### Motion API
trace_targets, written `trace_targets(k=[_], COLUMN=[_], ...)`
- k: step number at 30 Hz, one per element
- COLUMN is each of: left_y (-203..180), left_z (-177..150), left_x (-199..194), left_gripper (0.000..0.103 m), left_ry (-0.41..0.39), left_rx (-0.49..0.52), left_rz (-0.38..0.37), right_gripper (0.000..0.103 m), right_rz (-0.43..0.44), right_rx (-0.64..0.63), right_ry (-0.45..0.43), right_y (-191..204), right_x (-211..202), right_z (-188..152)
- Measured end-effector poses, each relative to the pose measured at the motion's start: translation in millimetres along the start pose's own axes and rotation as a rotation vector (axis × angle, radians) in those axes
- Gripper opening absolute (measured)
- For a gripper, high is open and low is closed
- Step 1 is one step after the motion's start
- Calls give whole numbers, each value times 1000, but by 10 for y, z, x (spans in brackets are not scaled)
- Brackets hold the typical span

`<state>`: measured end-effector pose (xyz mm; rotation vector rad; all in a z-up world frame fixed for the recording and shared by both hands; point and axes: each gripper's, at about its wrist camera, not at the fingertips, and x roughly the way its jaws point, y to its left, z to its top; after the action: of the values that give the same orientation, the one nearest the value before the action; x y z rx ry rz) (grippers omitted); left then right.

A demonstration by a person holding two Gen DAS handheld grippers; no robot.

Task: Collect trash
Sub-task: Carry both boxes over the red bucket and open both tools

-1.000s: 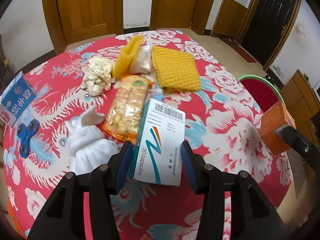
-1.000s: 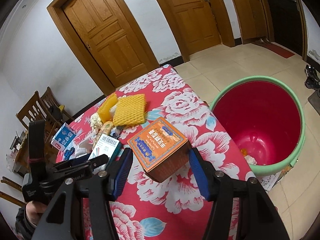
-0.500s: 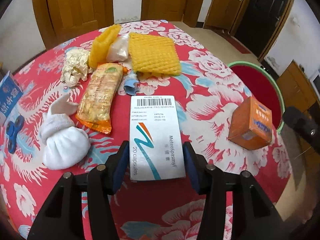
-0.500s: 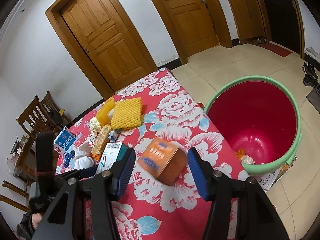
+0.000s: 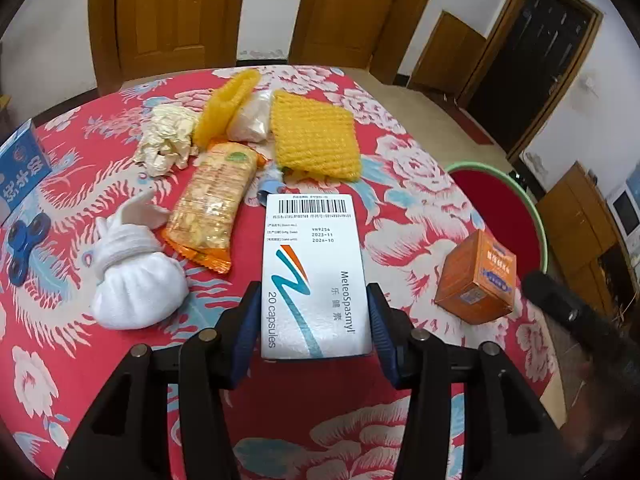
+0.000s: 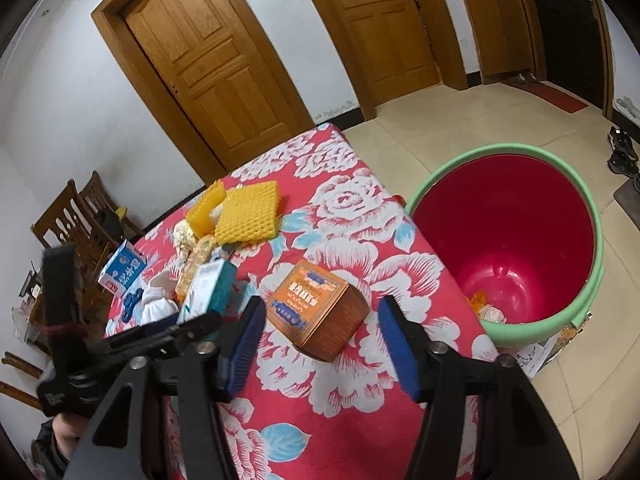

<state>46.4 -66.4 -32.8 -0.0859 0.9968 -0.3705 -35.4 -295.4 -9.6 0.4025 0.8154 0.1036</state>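
My left gripper (image 5: 314,320) is shut on a white capsule box (image 5: 312,256), its blue pads pressed on the box's two long sides just above the red flowered tablecloth (image 5: 400,208). To its right an orange box (image 5: 478,278) lies on the cloth. In the right wrist view the orange box (image 6: 316,308) sits between the jaws of my right gripper (image 6: 322,304). Those jaws are opening, with a gap on each side of the box. A red bin with a green rim (image 6: 576,184) stands on the floor right of the table.
Further back on the table lie yellow foam nets (image 5: 314,142), a snack packet (image 5: 212,204), crumpled paper (image 5: 166,138), a white cloth bundle (image 5: 136,284), a blue carton (image 5: 22,172) and a blue spinner (image 5: 26,248). Wooden chairs (image 6: 76,216) stand at the left.
My right gripper has let go of the orange box, which dropped onto the cloth, and its jaws have widened. The capsule box in my left gripper went from tilted to level.
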Motion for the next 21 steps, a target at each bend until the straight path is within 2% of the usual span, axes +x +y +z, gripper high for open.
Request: trace_targets(k=[2,12,15,21], left_y=[24,77,74,26], left_z=[3,42,43,59], left_x=[-35,-150,-143,-126], left_gripper=[52,52,52,52], left_ry=[-9,-51,-48,-48], left_rx=[-14,-30,-28,-17], left_rz=[-5,-11,-11,-20], right_gripper=[82,82,73,70], right_rz=[-4,-47,-56,-55], right_rx=[-6,-64,-65,-58], right_ry=[17,60,73,60], right_y=[20,133,119,82], right_x=[58,377,442,422], right_z=[-3,-2,-9,-10])
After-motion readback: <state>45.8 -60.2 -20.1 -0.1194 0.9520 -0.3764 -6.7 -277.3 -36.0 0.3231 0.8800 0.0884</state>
